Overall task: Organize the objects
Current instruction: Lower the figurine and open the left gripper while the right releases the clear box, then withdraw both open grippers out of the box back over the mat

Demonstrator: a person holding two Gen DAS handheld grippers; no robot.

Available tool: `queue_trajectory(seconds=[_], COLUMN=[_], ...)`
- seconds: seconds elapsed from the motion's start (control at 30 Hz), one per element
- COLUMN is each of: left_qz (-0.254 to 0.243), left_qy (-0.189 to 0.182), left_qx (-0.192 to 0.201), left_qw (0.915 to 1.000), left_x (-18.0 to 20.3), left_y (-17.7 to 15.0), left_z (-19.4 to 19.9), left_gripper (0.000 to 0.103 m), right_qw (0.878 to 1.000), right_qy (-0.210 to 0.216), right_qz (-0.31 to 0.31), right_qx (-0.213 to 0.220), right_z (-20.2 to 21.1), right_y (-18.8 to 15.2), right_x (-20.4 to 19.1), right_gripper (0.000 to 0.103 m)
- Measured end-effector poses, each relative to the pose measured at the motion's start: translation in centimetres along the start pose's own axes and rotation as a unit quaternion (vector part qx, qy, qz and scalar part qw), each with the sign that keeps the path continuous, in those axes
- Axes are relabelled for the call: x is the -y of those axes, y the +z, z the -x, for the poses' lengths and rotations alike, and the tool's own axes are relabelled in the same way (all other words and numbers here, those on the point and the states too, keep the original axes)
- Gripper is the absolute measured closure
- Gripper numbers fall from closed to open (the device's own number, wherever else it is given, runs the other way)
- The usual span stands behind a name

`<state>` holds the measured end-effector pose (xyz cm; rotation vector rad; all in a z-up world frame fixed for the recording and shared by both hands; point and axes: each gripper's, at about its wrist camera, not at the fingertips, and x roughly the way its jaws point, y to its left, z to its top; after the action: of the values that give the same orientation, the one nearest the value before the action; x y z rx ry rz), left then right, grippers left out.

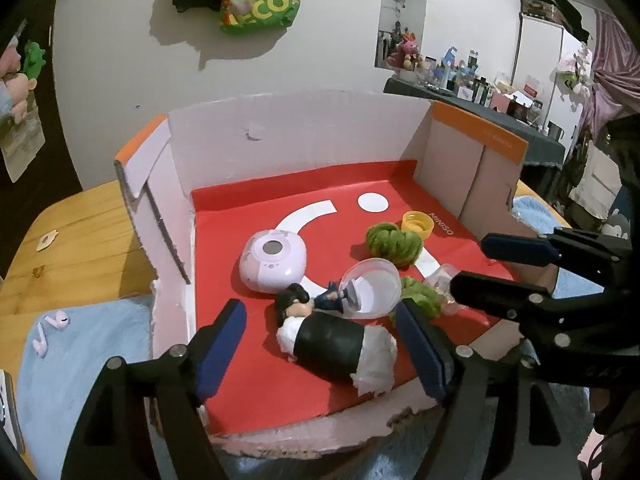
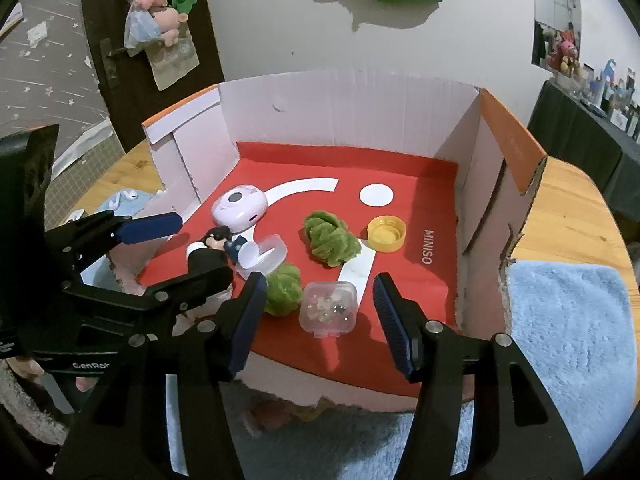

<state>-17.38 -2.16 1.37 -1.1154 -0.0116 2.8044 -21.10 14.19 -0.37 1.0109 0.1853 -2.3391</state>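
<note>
A cardboard box (image 1: 300,132) with a red floor holds a pink earbud case (image 1: 274,260), a small dark-haired figurine (image 1: 296,304), a clear capsule half (image 1: 372,288), two green yarn balls (image 1: 394,242), a yellow cap (image 1: 417,224) and a black-and-white wrapped roll (image 1: 332,344). My left gripper (image 1: 320,344) is open, its pads either side of the roll without touching it. In the right wrist view my right gripper (image 2: 320,316) is open around a small clear plastic case (image 2: 328,308), pads apart from it. The left gripper (image 2: 204,248) shows there at the left.
The box stands on a wooden table (image 1: 80,240), its near wall torn low. A blue towel (image 2: 568,320) lies right of the box. On the towel left of the box lie two pink earbuds (image 1: 48,332). Bags and plush toys hang on the wall behind.
</note>
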Motion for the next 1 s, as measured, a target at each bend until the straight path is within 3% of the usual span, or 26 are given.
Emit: queue_trajectory(seconds=[0.1,0.27,0.37,0.73,0.8,1.0], left_qz=[0.006,0.015,0.019,0.021,0.02,0.021], left_qy=[0.001,0.001,0.001,0.004,0.007,0.005], left_qx=[0.002,0.006,0.011,0.021,0.024,0.027], left_qw=[1.0,0.9999,0.9998,0.9996,0.9995,0.9994], left_x=[-0.3,-0.7,-0.8,-0.4,-0.1,0.2], left_y=[-0.3,-0.7,-1.0,-1.9,-2.1,-2.5], left_z=[0.3,1.0,1.5,3.2,3.5,4.1], left_gripper=[0.024,0.018,0.017,0.011,0.006,0.006], right_qw=[1.0,1.0,1.0,0.999,0.999,0.999], right_qy=[0.0,-0.001,-0.002,-0.006,-0.006,-0.006], right_qz=[0.001,0.003,0.004,0.007,0.008,0.011], right_qx=[0.006,0.015,0.021,0.036,0.038,0.043], right_z=[0.6,1.5,2.0,3.6,3.9,4.7], right_y=[-0.1,-0.5,-0.7,-1.5,-1.7,-2.2], right_x=[-0.1,-0.4,-0.5,-1.0,-1.1,-1.5], right_gripper=[0.039,0.039,0.031,0.024,0.024,0.024])
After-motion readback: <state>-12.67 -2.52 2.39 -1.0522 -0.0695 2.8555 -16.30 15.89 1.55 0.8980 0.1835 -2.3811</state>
